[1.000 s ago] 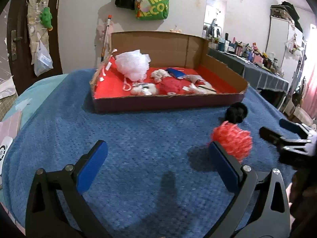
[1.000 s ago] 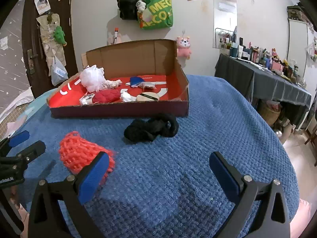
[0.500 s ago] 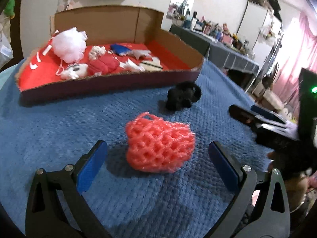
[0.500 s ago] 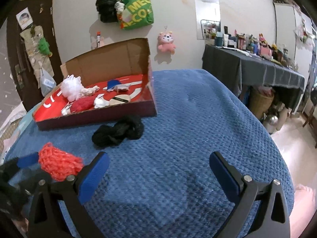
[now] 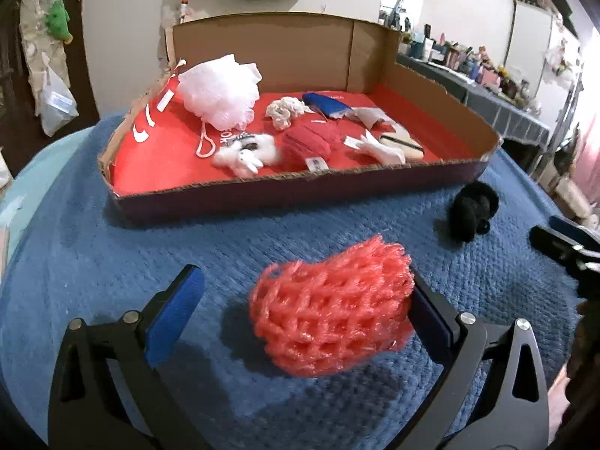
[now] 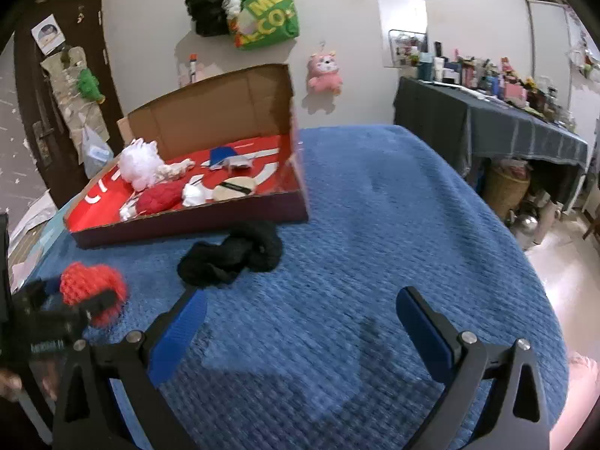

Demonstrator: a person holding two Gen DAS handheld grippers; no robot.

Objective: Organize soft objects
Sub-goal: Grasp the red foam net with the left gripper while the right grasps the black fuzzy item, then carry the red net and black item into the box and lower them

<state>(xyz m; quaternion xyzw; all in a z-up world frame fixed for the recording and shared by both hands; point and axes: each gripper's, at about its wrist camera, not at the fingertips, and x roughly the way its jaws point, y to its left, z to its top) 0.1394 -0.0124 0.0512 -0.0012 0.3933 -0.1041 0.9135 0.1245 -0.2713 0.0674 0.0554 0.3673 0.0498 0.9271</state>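
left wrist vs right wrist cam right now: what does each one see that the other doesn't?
Left wrist only: the red foam net seen close between the open left gripper fingers, touching the right one. Right wrist only: the pink plush on the wall and the open right gripper with nothing between its fingers. Both: the cardboard box, the black yarn bundle, the blue blanket.

A room with white walls

A green bag hangs on the wall. Right of it: a pink toy, then a dark table.

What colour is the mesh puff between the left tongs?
Coral-red mesh puff, an open net weave; clearest in the left wrist view.
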